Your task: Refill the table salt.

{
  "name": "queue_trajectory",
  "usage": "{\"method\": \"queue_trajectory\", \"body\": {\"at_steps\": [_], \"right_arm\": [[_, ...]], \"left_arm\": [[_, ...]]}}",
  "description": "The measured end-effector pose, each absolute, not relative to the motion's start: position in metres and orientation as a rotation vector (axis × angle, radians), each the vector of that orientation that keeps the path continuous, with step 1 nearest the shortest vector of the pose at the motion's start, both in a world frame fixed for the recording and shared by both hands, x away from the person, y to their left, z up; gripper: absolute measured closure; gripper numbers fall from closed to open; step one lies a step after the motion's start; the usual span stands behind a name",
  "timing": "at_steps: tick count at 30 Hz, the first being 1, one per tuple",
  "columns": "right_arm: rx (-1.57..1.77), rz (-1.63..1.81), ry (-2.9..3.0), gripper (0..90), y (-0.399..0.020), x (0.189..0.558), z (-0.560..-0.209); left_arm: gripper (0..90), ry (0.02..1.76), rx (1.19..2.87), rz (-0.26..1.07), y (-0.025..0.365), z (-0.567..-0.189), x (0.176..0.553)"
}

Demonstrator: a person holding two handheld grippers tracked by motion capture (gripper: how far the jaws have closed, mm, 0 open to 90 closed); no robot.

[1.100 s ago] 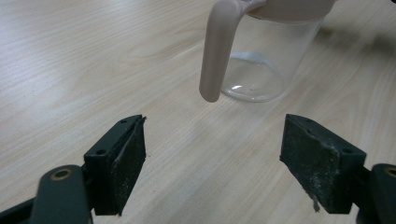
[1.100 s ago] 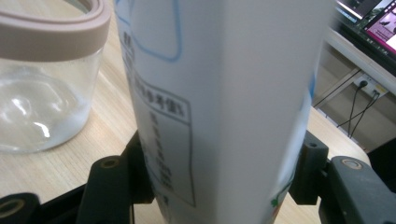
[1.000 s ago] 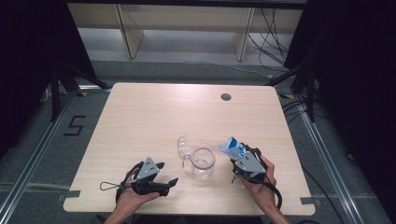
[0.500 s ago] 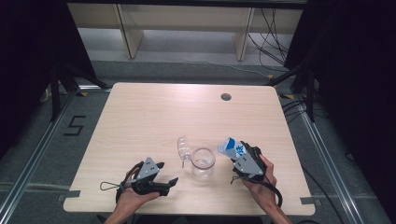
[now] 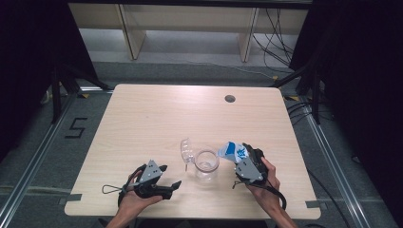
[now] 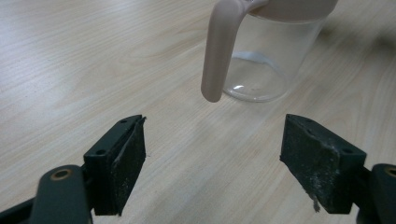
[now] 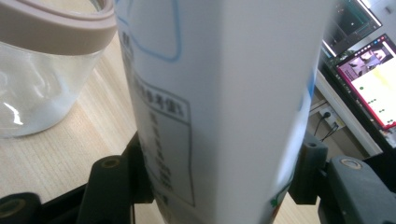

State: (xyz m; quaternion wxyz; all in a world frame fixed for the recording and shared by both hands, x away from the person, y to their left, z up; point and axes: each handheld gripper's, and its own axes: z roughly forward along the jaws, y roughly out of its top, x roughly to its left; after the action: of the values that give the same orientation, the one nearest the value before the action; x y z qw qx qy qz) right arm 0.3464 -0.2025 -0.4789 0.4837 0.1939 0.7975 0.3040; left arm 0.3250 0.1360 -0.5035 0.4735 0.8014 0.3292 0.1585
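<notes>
High view is showing us tipping the milk carton [image 5: 231,150], pinched in the right gripper [image 5: 243,157], toward the clear pitcher [image 5: 206,164] just right of centre in the lower frame. We are aiming to keep its spout over the pitcher's rim and tilt slowly. Our left gripper [image 5: 170,177] is resting at lower left, jaws spread, pointing at the pitcher's handle [image 6: 218,51].
</notes>
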Motion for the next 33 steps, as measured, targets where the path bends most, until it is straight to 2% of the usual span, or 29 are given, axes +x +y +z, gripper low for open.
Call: {"method": "queue_trajectory", "body": {"at_steps": [33], "right_arm": [[0.348, 0.606, 1.919, 43.0, -0.1922, 0.3507, -0.4828]], "left_arm": [[21.7, 0.806, 1.959, 0.384, 0.1353, -0.505, 0.3257]]}}
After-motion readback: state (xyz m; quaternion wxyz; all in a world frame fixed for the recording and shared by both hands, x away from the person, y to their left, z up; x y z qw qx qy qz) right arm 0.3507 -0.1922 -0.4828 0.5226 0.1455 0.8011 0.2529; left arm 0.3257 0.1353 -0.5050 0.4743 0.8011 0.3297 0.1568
